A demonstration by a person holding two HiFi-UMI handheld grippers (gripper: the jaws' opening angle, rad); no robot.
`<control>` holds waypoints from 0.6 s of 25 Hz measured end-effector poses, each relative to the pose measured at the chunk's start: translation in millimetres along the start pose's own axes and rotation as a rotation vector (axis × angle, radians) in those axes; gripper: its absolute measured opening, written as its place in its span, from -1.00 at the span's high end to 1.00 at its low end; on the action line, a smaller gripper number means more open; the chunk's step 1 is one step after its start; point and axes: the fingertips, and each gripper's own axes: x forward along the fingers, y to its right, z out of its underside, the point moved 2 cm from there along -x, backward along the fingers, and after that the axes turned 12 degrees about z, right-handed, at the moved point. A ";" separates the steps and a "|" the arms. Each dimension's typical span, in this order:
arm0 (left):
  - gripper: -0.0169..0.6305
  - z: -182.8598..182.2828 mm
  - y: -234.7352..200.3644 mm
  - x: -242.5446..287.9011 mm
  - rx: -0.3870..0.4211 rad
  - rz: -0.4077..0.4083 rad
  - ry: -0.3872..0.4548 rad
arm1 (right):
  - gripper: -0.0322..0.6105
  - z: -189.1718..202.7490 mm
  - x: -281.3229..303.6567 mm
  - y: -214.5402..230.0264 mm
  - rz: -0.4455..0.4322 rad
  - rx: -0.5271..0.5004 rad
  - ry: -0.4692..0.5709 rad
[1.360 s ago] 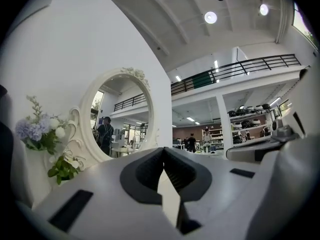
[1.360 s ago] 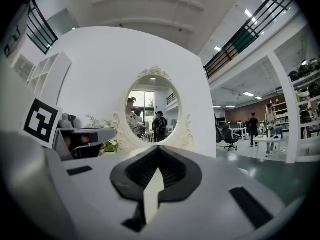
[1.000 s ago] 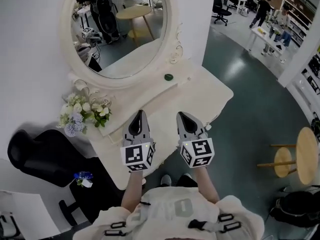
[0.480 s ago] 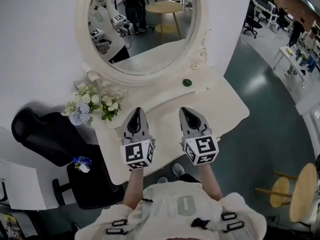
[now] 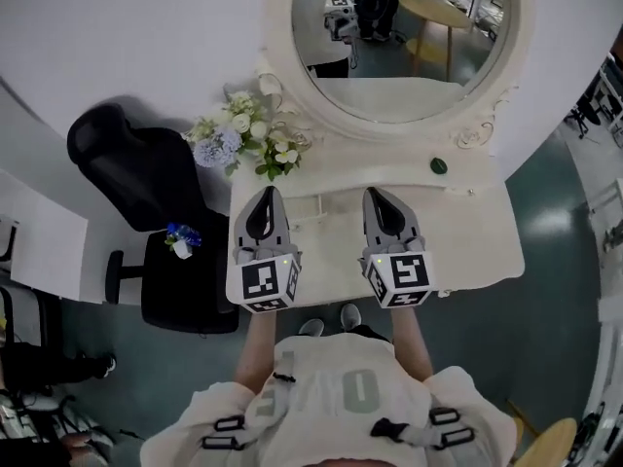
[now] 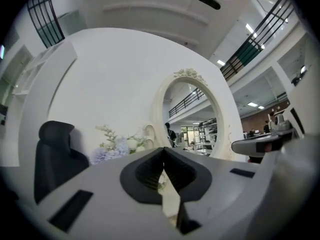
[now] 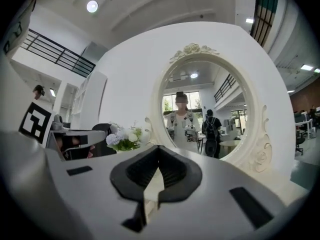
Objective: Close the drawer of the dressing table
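While we are holding the left gripper [image 5: 267, 195] and right gripper [image 5: 376, 195] side by side over the tabletop [image 5: 467, 236], both pairs of fingers are pressing together on nothing. One dressing table is standing against the wall, its drawer hidden from us. One mirror [image 5: 399, 27], one bouquet [image 5: 248, 139] and one green disc [image 5: 439, 165] are sitting behind; one black chair [image 5: 146, 178] is standing beside it.

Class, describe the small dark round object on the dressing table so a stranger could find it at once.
Find the big oval mirror in its cream frame above the pale dressing table. Below the mirror's lower right edge lies a small round object. It is the only dark thing on the top; the flowers stand at the opposite end.
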 end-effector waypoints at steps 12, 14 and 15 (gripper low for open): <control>0.89 -4.6 -62.2 -67.0 0.036 -0.165 0.013 | 0.87 12.8 19.4 -69.2 -0.133 -0.017 0.013; 0.89 0.4 -68.8 -72.5 0.022 -0.167 0.006 | 0.87 15.0 18.9 -77.6 -0.133 -0.017 0.009; 0.89 2.5 -71.3 -73.5 0.016 -0.166 0.002 | 0.87 15.7 18.8 -80.6 -0.133 -0.017 0.007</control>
